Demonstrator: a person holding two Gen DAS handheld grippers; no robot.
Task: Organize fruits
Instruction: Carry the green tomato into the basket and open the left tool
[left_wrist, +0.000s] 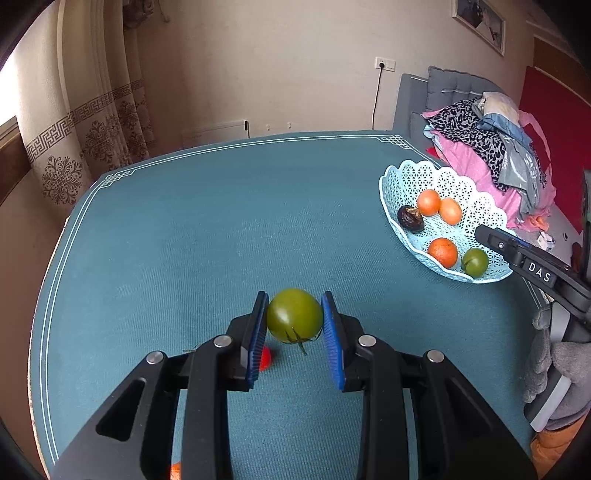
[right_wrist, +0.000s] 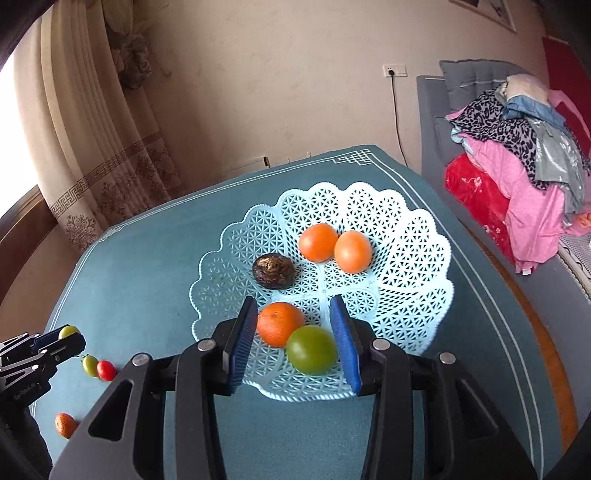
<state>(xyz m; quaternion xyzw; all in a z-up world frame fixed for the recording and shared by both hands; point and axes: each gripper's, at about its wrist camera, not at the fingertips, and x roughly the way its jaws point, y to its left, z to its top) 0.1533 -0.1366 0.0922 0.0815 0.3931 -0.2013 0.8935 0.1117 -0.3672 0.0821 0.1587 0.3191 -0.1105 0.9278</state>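
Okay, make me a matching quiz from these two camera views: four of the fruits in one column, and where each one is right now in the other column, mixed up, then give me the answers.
Things
1. large green tomato
2. dark wrinkled fruit
3. small red tomato
4. pair of orange tomatoes

Places
A. in the basket, touching each other at its far side
B. on the table, beside a small green tomato
C. clamped between the left gripper jaws
D. in the basket, alone, left of centre

Pairs: 1-C, 2-D, 3-B, 4-A
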